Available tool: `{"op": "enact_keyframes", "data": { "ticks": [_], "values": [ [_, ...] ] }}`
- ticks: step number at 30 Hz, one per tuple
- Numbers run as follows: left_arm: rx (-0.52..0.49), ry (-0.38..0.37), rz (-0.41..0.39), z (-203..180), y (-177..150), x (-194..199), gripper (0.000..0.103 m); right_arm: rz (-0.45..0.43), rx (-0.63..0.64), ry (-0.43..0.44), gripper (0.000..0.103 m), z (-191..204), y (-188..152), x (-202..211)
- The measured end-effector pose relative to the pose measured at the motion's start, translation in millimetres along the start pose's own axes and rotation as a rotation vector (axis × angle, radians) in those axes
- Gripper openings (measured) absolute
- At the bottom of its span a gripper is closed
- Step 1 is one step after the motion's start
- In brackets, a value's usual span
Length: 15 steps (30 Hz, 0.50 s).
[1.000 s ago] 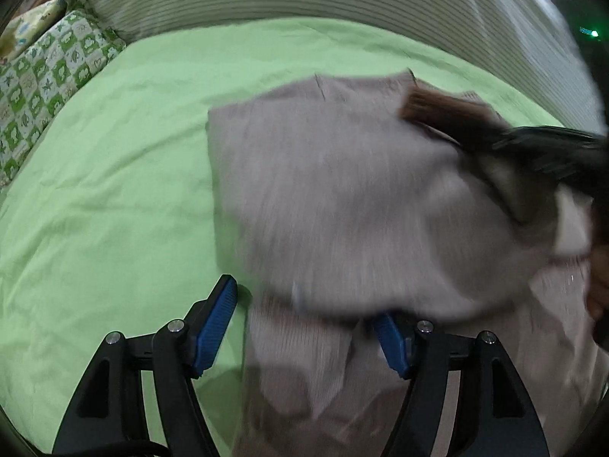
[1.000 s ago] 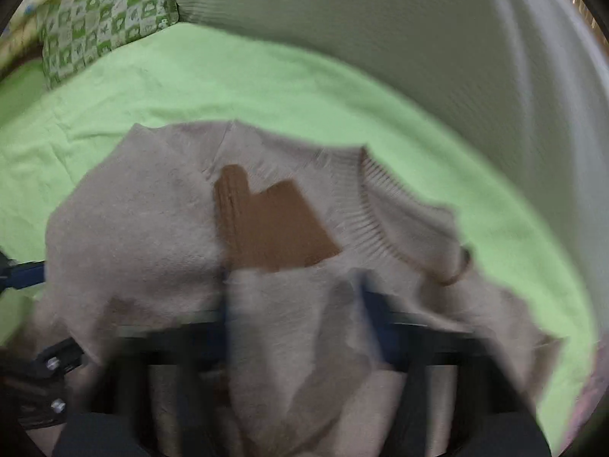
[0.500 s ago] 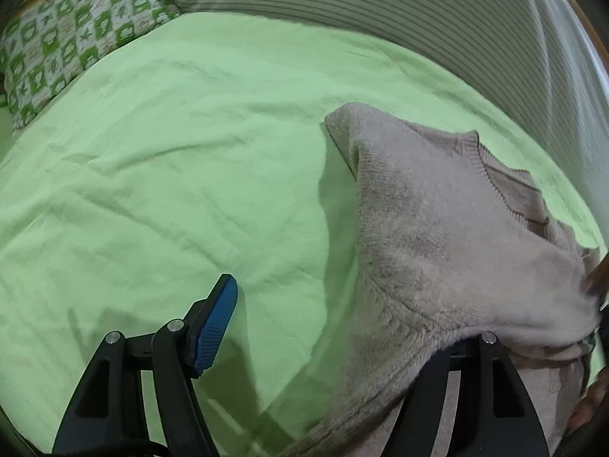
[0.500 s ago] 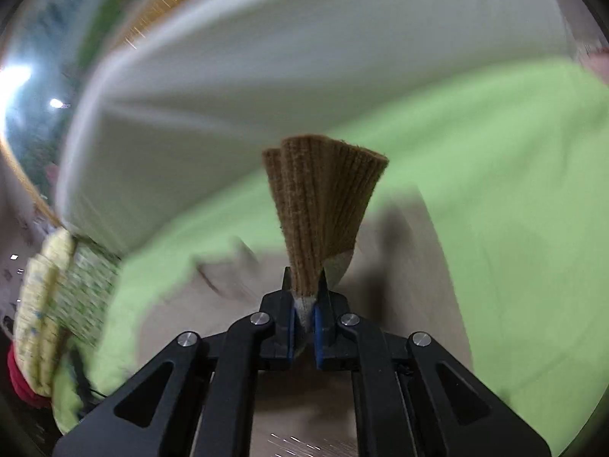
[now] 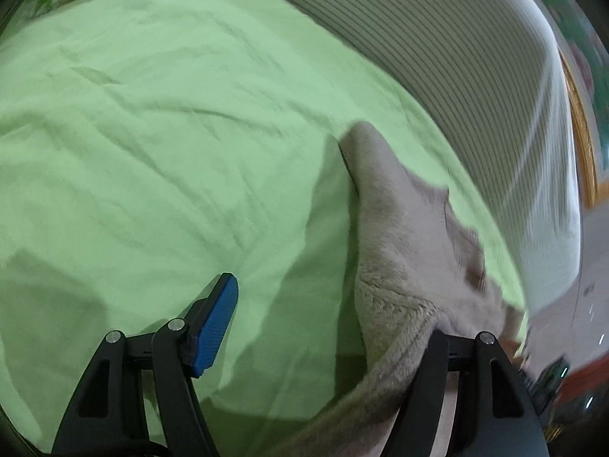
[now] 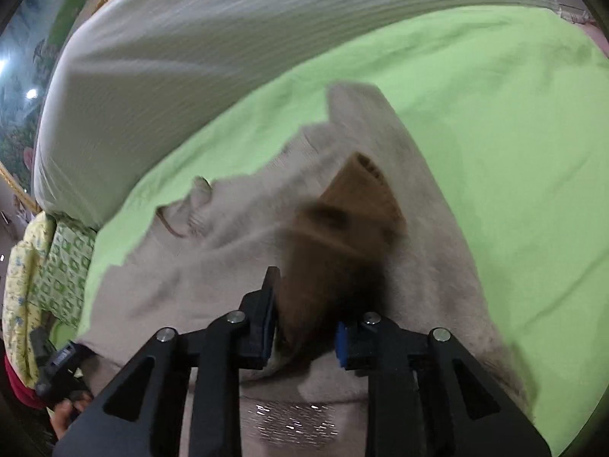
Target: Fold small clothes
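A small beige knit sweater (image 6: pixel 236 251) lies on a green sheet (image 6: pixel 514 133). Its brown ribbed cuff (image 6: pixel 342 236) lies between the jaws of my right gripper (image 6: pixel 304 320), which stand apart; the cuff is blurred. In the left wrist view the sweater (image 5: pixel 403 251) lies at the right and drapes over the right finger of my left gripper (image 5: pixel 327 323). That gripper is open, with its blue left pad (image 5: pixel 215 323) bare over the sheet (image 5: pixel 171 133).
A grey striped bolster (image 6: pixel 228 38) runs along the far edge of the bed, also seen in the left wrist view (image 5: pixel 456 57). A green patterned pillow (image 6: pixel 61 266) lies at the left. A hand (image 6: pixel 64 415) holds the other gripper at lower left.
My right gripper was shut on the brown cuff held up; now its jaws are apart and the cuff drops onto the sweater. The left view has swung further right.
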<state>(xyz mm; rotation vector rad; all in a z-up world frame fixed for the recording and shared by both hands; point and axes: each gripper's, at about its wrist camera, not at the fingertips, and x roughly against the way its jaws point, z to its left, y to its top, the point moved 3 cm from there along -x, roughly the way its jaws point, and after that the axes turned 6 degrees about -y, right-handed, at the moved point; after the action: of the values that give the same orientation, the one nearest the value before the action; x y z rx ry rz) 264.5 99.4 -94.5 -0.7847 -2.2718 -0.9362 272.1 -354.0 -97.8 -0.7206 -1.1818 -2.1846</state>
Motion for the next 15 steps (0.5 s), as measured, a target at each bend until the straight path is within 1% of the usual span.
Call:
{"op": "enact_keyframes", "data": {
  "ticks": [2, 3, 5, 6, 7, 9, 11, 12, 13, 15],
  "values": [
    [-0.064, 0.02, 0.037, -4.4, -7.9, 9.0, 0.068, -0.001, -0.012, -0.014, 0.027, -1.9, 0.2, 9.5],
    [-0.077, 0.025, 0.057, -3.8, -11.6, 14.7, 0.068, -0.007, -0.014, -0.029, 0.03, -2.9, 0.9, 14.7],
    [-0.083, 0.003, 0.084, 0.1, -16.2, 30.0, 0.068, -0.025, -0.029, -0.056, 0.034, -6.9, 2.3, 26.8],
    [-0.086, -0.013, 0.092, 0.8, -17.2, 38.6, 0.068, -0.046, -0.032, -0.062, 0.039, -7.8, 2.9, 34.7],
    [-0.089, -0.02, 0.088, 2.6, -18.9, 49.1, 0.068, -0.082, -0.023, -0.078, 0.041, -10.4, 4.9, 46.7],
    [-0.105, -0.032, 0.064, -3.6, -17.3, 64.8, 0.069, -0.152, 0.01, -0.154, 0.049, -9.4, 8.0, 64.7],
    [-0.127, -0.071, 0.036, -20.1, -11.6, 76.5, 0.07, -0.213, 0.033, -0.181, 0.052, -8.0, 11.3, 79.5],
    [-0.134, -0.091, 0.032, -29.3, -8.5, 76.2, 0.071, -0.223, 0.042, -0.164, 0.052, -5.5, 13.0, 83.2],
    [-0.147, -0.12, 0.034, -43.3, -5.0, 72.7, 0.072, -0.208, 0.063, -0.119, 0.052, 0.8, 14.4, 82.5],
    [-0.177, -0.153, 0.042, -65.0, -0.8, 62.4, 0.072, -0.164, 0.101, -0.067, 0.052, 14.2, 13.1, 74.8]
  ]
}}
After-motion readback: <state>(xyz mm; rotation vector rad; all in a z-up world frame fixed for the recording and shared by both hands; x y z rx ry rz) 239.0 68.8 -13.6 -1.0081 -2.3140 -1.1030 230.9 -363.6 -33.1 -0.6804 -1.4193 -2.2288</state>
